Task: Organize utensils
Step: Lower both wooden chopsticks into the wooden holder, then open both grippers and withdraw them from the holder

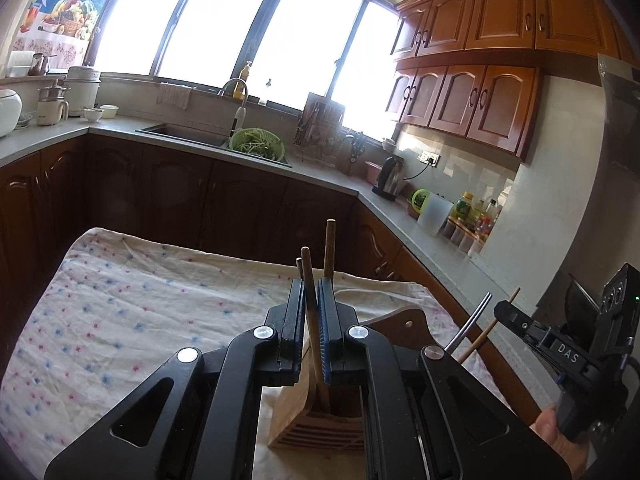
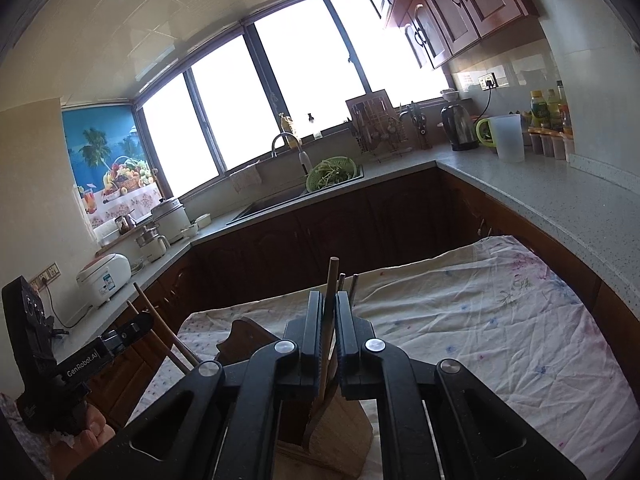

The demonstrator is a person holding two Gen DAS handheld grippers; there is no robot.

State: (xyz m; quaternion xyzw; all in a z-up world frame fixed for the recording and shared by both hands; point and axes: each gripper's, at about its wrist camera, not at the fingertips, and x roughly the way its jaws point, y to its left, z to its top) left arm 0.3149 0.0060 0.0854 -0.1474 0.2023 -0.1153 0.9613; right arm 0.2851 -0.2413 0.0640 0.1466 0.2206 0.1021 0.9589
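Wooden holder (image 1: 316, 420) on the floral cloth (image 1: 140, 300), just below both grippers. Left gripper (image 1: 311, 312) clamped on a wooden utensil handle (image 1: 310, 300), lower end already in a slot. Right gripper (image 2: 329, 320) likewise clamped on a handle (image 2: 329, 312). Lower straight, keep handles upright, release only once seated.

The utensil holder (image 1: 316, 420) was pale, matt slatted wood. The chopsticks (image 1: 310, 300) were plain wood. The tablecloth (image 1: 140, 300) was rumpled printed cloth, the wall cabinets (image 1: 480, 100) glossy varnished wood, the kettle (image 1: 390, 176) shiny metal.
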